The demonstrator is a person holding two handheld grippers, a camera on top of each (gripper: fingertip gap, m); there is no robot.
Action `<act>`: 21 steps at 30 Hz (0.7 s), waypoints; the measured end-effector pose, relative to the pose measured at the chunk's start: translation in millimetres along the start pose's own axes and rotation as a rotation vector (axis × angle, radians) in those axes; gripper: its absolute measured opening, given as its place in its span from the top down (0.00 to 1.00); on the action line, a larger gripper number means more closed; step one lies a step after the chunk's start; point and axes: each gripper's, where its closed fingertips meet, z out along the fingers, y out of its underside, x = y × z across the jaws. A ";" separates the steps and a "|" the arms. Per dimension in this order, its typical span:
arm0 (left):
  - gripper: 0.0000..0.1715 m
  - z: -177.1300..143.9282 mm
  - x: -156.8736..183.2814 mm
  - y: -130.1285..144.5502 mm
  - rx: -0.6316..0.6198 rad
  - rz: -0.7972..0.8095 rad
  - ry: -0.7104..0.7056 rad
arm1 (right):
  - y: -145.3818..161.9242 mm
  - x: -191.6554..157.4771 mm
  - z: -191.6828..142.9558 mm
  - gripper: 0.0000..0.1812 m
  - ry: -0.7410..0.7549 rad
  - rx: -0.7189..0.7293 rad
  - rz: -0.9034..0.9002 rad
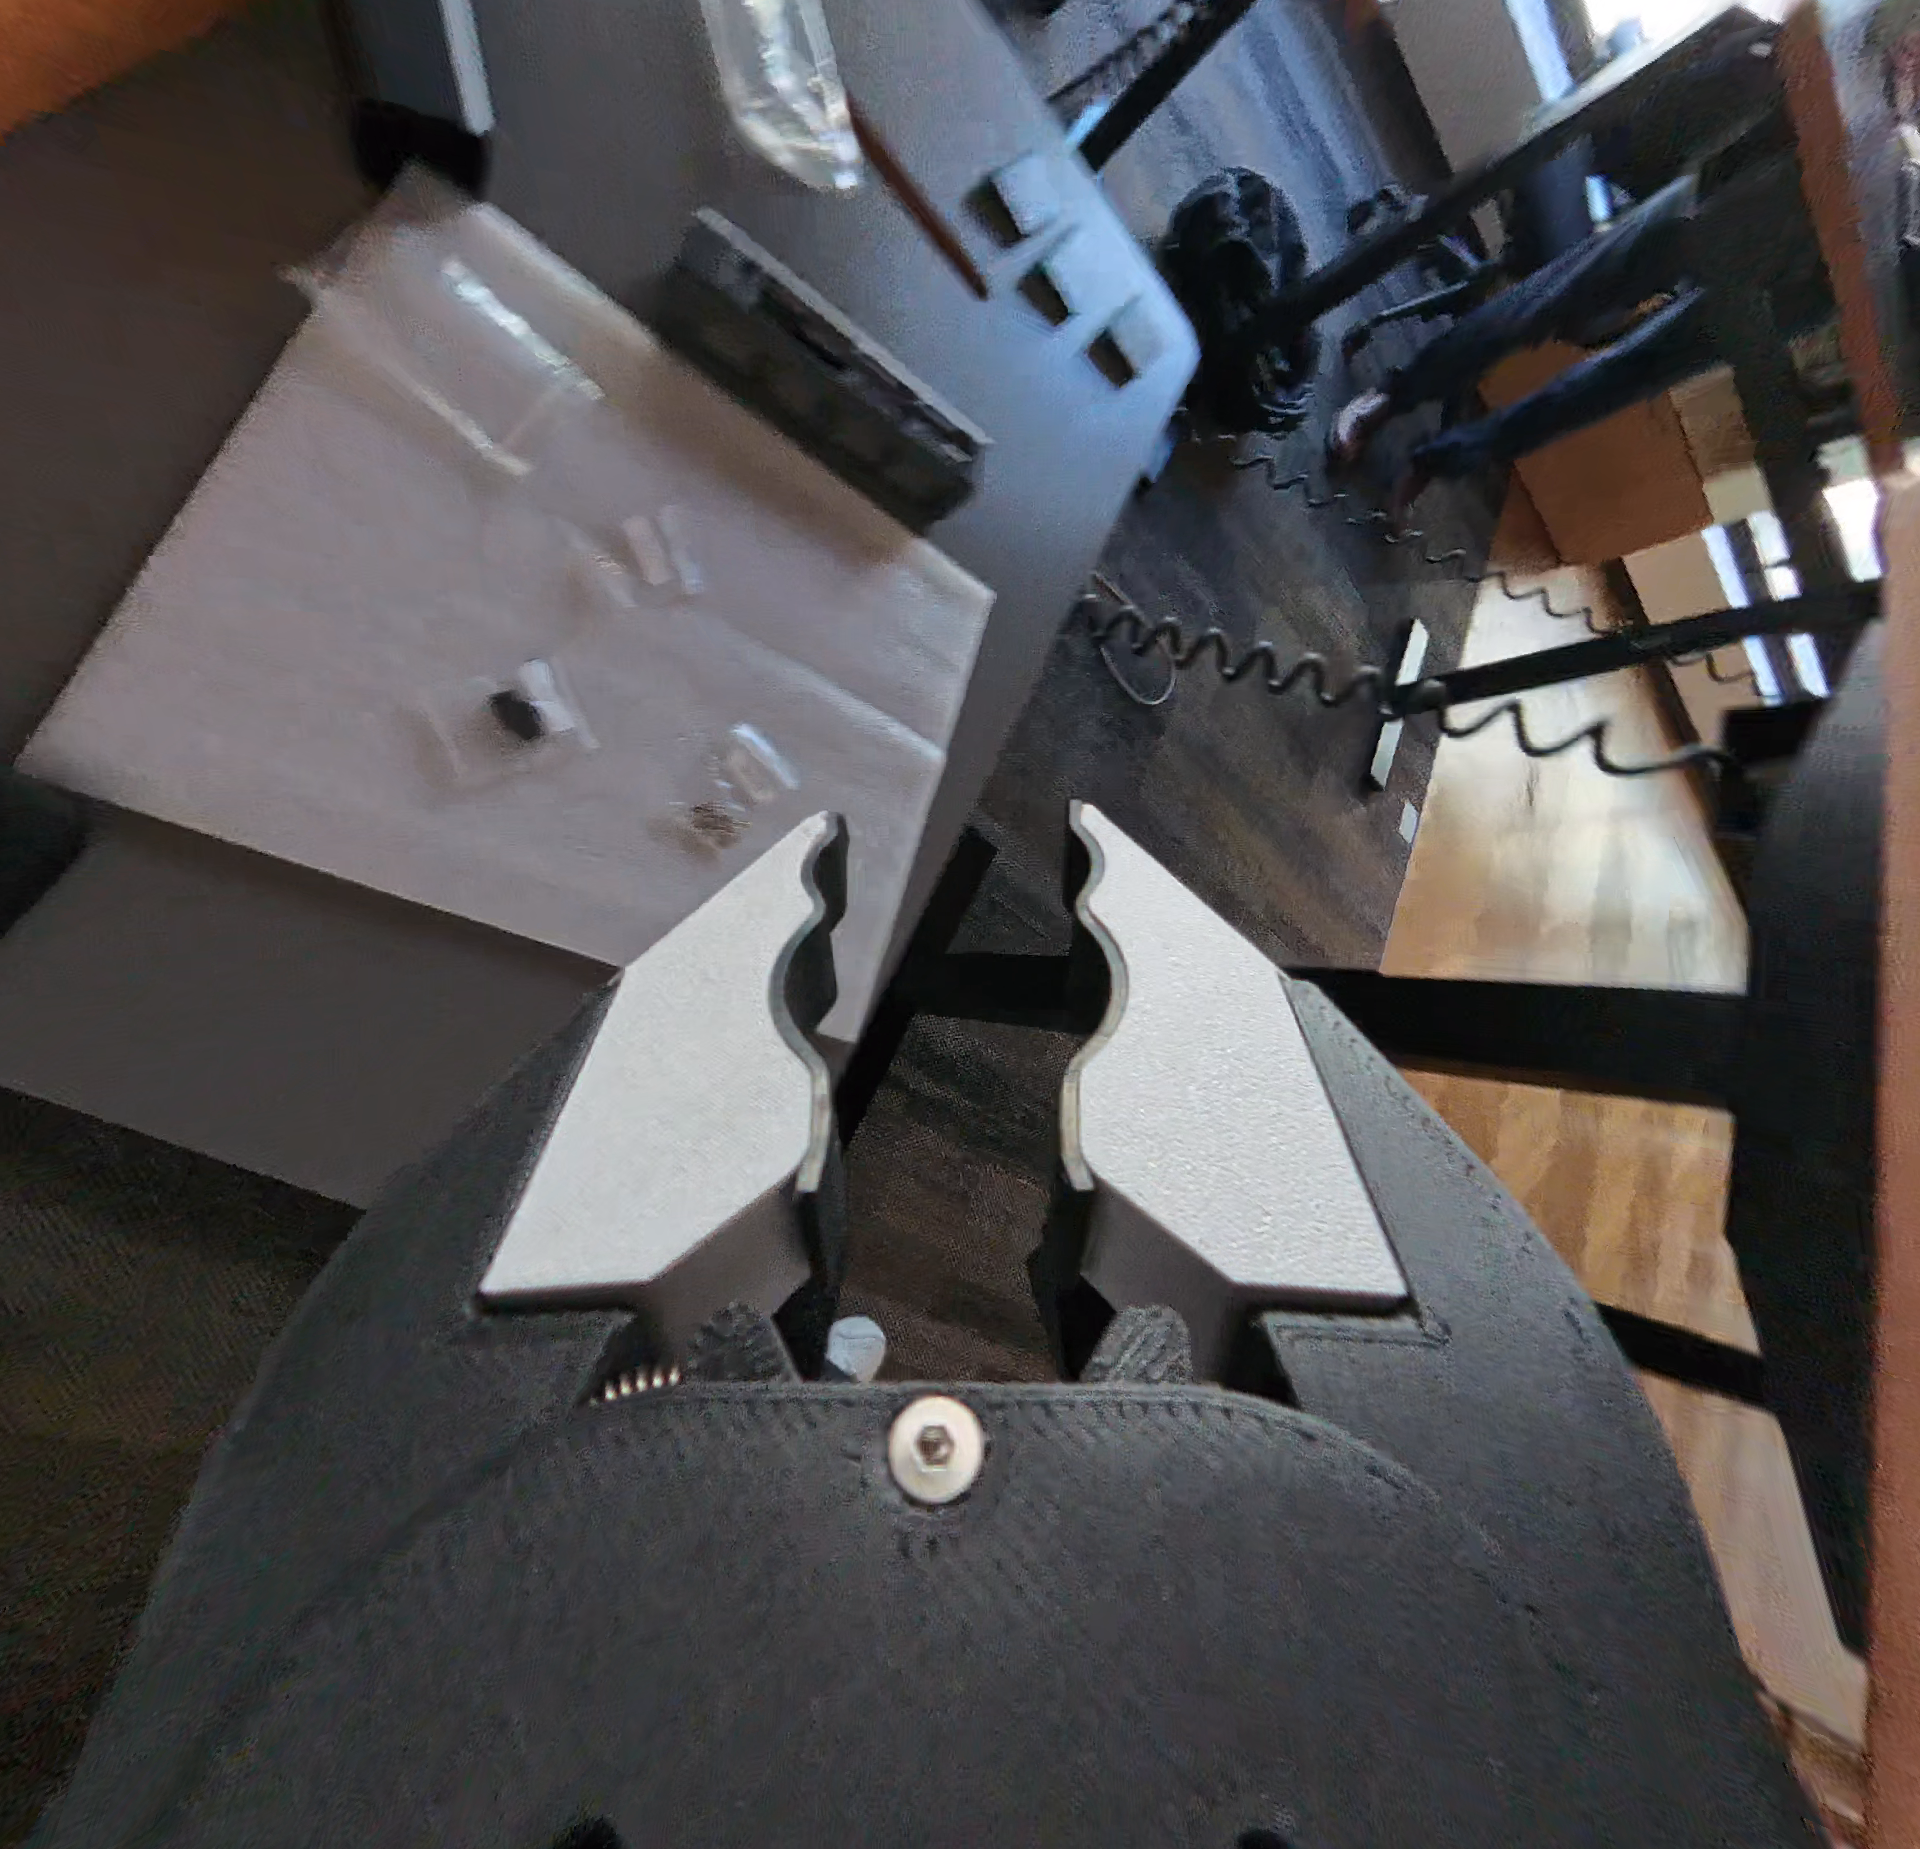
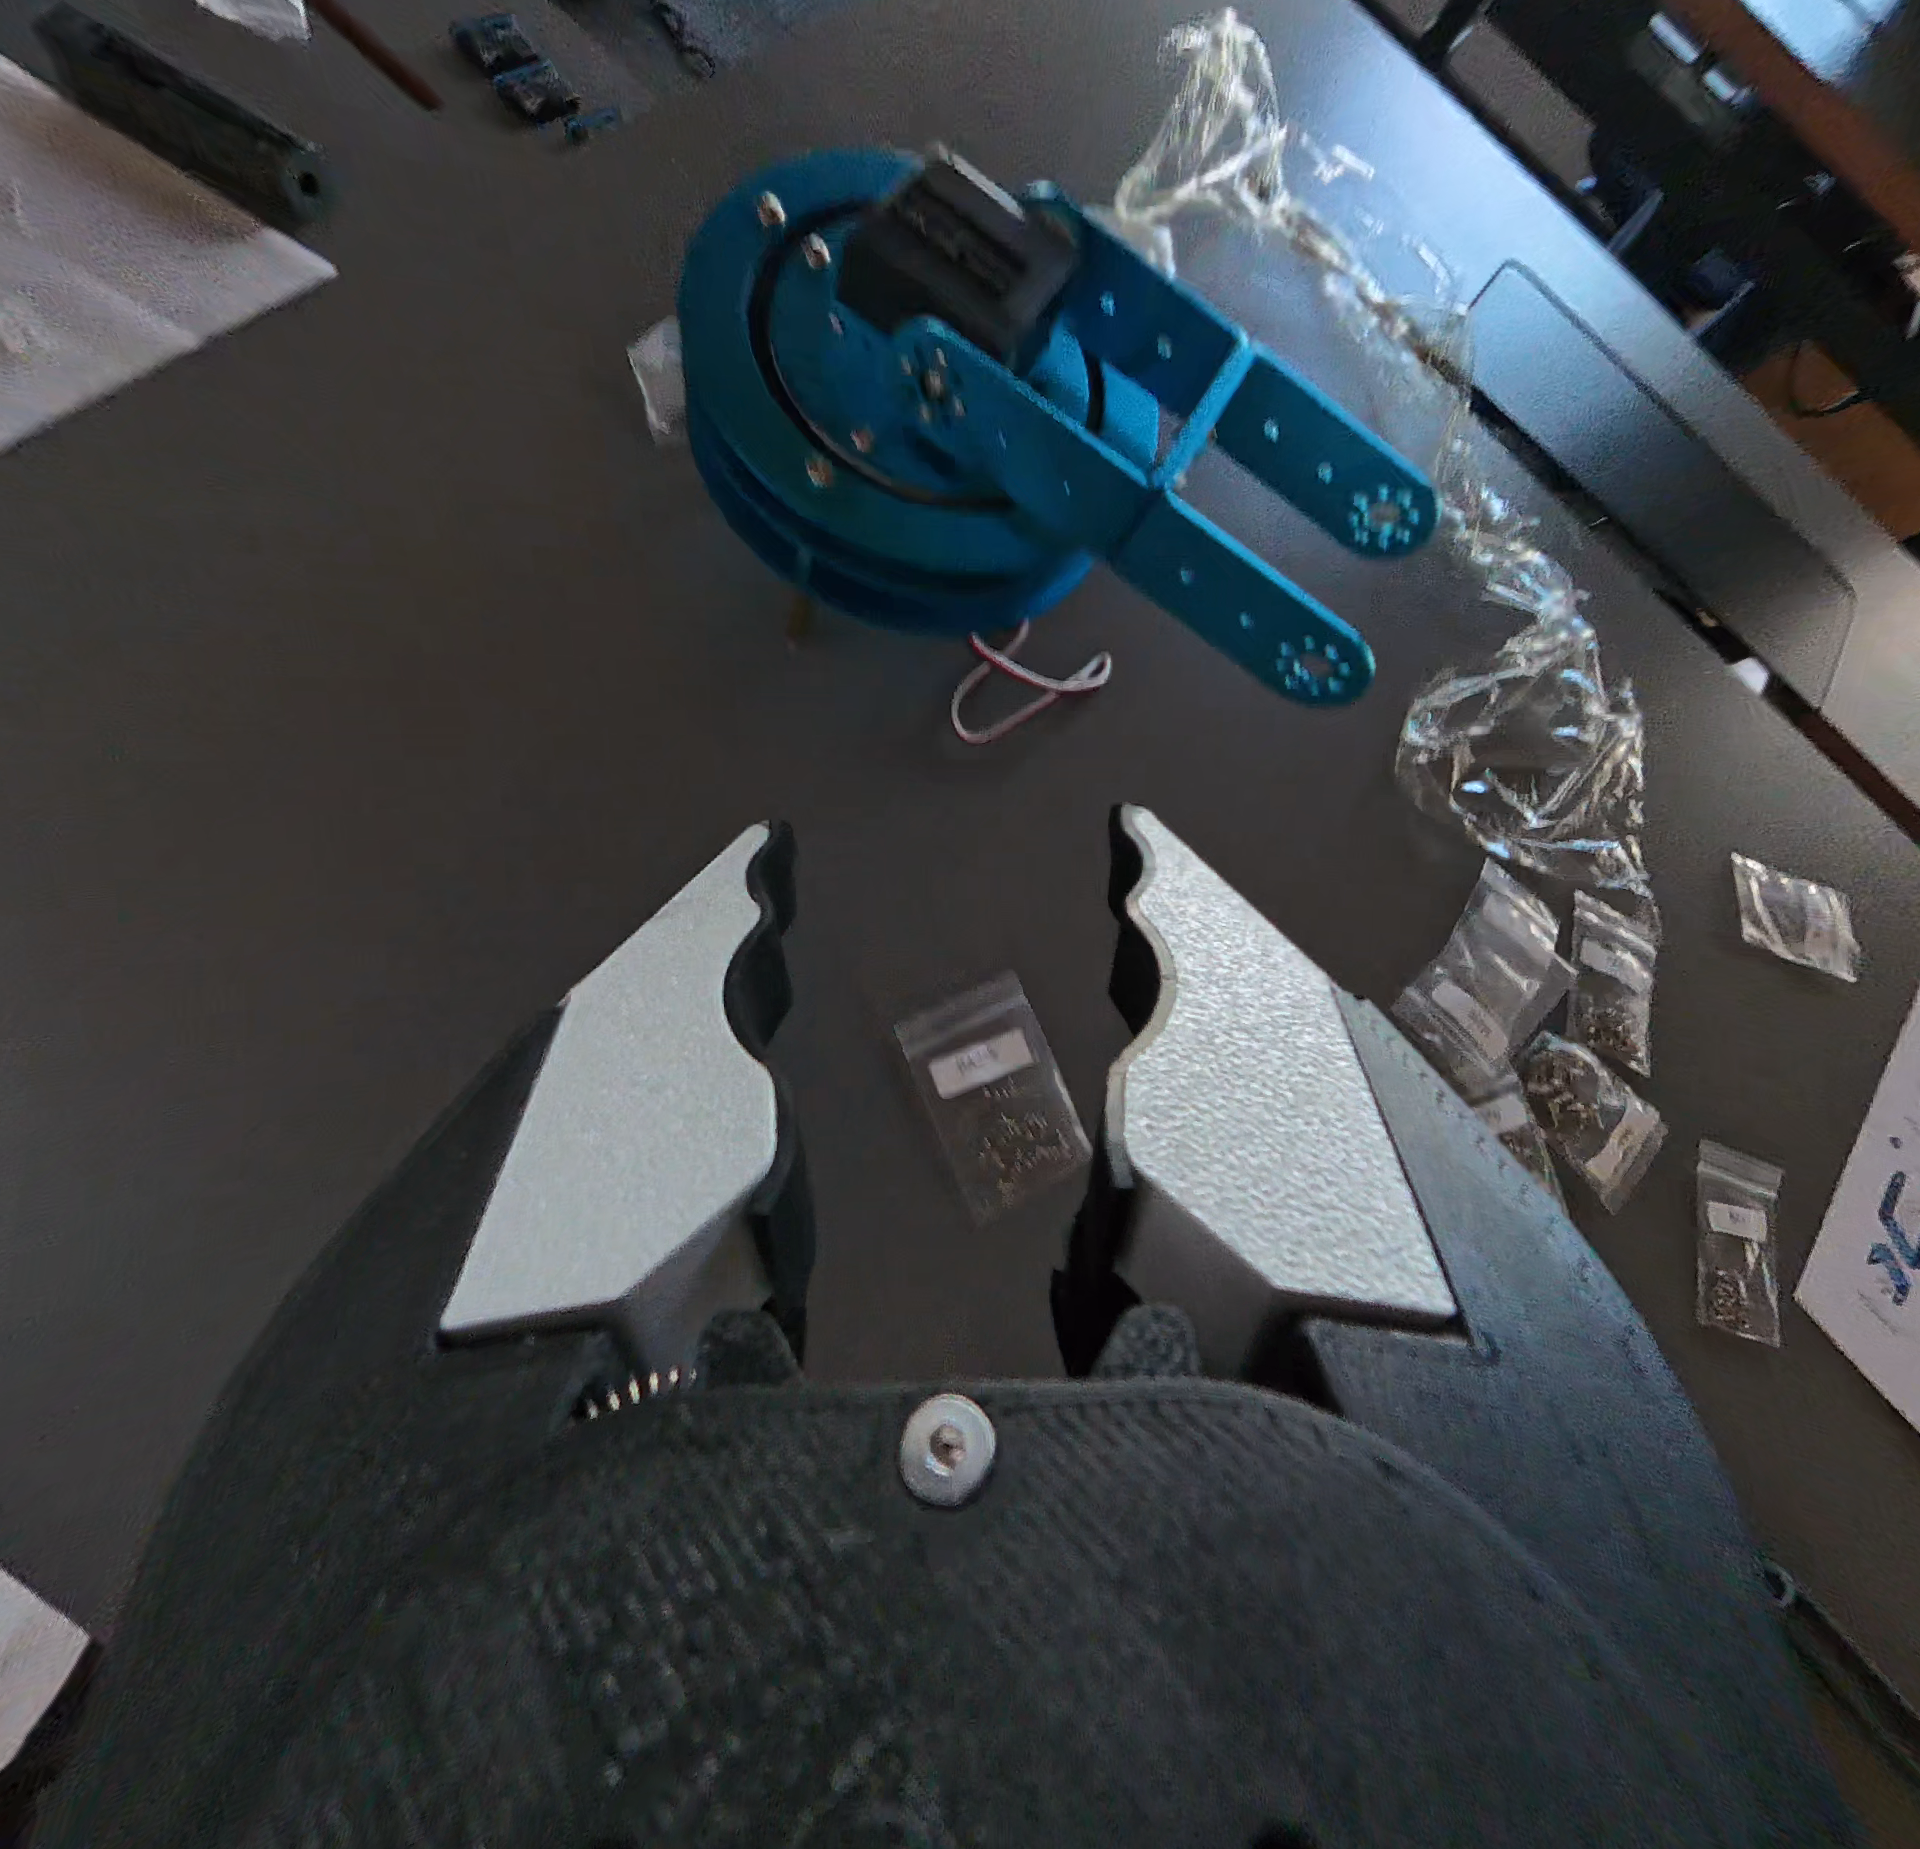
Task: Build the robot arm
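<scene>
My right gripper (image 2: 951, 828) is open and empty above a dark grey table (image 2: 364, 656). A small clear bag of screws (image 2: 987, 1098) lies on the table between its fingers, below them. Ahead stands a blue metal robot base with a black servo and two bracket arms (image 2: 997, 417); a red and white wire (image 2: 1023, 693) trails from it. My left gripper (image 1: 951, 828) is open and empty, at the table's edge (image 1: 1049, 573), beside a white sheet (image 1: 416, 604) that bears small clear bags and tiny parts (image 1: 514, 713).
Several small screw bags (image 2: 1558, 1030) and crumpled clear plastic (image 2: 1517, 750) lie at the right. A black bar (image 2: 177, 111) and a white sheet (image 2: 114, 261) are at the left, a laptop (image 2: 1662, 480) at the far right. Coiled cable (image 1: 1299, 667), wood floor (image 1: 1558, 864).
</scene>
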 end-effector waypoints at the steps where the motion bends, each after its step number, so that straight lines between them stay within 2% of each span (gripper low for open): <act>1: 0.76 19.5 -26.2 -4.4 -0.032 -0.040 -0.007 | -16.2 -10.3 2.1 0.67 0.028 0.009 0.003; 5: 0.77 103.9 -101.9 -12.0 -0.195 -0.116 -0.026 | -82.0 -68.5 20.9 0.69 0.110 0.050 0.060; 7: 0.74 139.7 -117.7 -16.6 -0.268 -0.168 0.007 | -117.6 -109.9 39.5 0.69 0.042 0.085 0.104; 10: 0.75 179.9 -129.6 -17.9 -0.340 -0.157 0.009 | -146.5 -149.0 62.8 0.69 0.007 -0.011 0.060; 15: 0.73 217.1 -140.0 -10.0 -0.430 -0.139 -0.016 | -190.1 -189.4 75.5 0.70 0.023 -0.048 0.039; 21: 0.87 227.9 -152.1 -2.3 -0.560 0.026 -0.105 | -208.0 -210.7 81.1 0.70 0.057 -0.103 0.017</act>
